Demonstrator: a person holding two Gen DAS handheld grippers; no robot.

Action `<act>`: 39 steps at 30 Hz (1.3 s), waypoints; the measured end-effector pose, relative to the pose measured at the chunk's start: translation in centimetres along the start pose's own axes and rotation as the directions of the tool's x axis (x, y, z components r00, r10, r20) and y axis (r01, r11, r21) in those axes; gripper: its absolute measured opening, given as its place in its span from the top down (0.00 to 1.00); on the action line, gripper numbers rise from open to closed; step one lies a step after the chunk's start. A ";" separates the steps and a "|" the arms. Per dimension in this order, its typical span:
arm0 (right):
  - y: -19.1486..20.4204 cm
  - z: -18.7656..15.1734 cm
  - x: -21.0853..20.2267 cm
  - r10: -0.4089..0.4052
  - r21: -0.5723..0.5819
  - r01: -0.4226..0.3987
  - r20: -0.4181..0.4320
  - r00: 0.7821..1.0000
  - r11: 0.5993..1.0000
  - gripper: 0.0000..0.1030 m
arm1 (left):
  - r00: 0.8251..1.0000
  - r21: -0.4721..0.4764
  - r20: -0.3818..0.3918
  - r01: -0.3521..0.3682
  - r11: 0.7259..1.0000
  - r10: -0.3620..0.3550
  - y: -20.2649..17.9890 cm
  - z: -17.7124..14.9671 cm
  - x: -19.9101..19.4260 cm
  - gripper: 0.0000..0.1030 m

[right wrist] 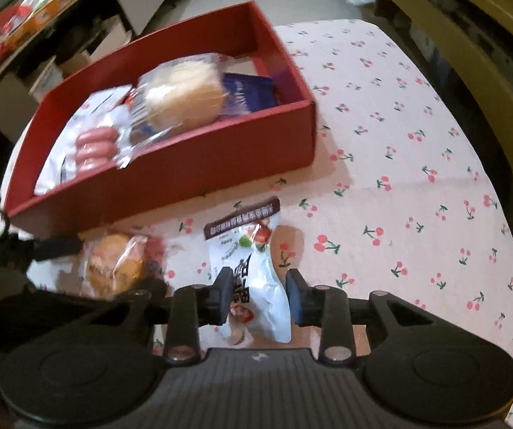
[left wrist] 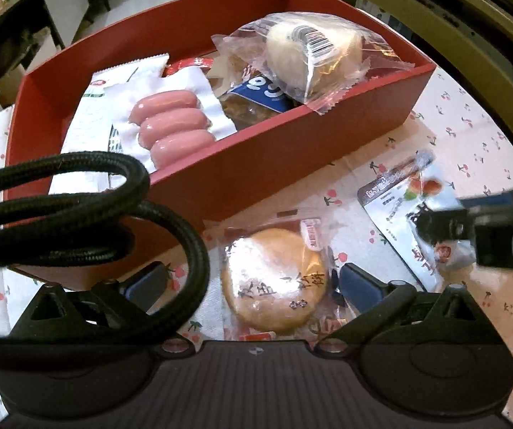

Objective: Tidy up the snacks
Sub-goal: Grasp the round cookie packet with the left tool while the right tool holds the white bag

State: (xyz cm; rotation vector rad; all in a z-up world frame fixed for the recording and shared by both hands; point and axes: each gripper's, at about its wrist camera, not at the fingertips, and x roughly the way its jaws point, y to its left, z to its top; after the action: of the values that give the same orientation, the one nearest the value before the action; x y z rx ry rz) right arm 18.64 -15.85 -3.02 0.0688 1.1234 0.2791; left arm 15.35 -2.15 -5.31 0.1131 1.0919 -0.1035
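Dim, fisheye-warped, right view blurred

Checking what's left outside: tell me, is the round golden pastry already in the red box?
No, the round golden pastry lies on the tablecloth, outside the red box.

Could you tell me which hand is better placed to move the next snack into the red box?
Probably the right: its tongs are already closed on the white snack pouch, a short way from the red box. The left tongs stand open around the round pastry, not gripping it.
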 end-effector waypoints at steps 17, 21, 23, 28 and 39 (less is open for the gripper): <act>2.1 -0.7 1.0 -0.034 -0.116 0.033 0.001 0.999 0.993 0.59 | 1.000 0.002 -0.002 0.013 1.000 -0.013 0.7 -0.2 -0.6 0.08; 2.3 -1.1 0.6 -0.038 -0.140 0.036 -0.012 0.999 0.989 0.61 | 1.000 0.015 0.000 0.030 0.999 -0.030 0.8 -0.7 -1.4 0.19; 2.0 -1.5 -0.3 -0.012 -0.135 0.011 -0.008 1.000 0.991 0.69 | 0.999 0.009 -0.005 0.040 0.999 -0.040 1.1 -0.9 -1.7 0.25; 1.0 -1.6 -1.1 -0.013 -0.083 0.012 -0.013 1.000 0.997 0.71 | 0.999 -0.001 -0.017 0.043 0.999 -0.043 1.3 -1.2 -1.7 0.16; 2.3 -2.4 1.2 -0.070 -0.166 0.060 -0.053 0.996 0.984 0.23 | 1.000 -0.013 -0.029 0.008 1.000 -0.008 2.2 -1.5 -1.0 0.01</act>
State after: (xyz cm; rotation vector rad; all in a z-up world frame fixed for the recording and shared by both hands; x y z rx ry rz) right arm 16.53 -13.53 -4.62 -0.1228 1.1544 0.3163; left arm 13.87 0.32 -5.06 0.0988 1.1215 -0.1019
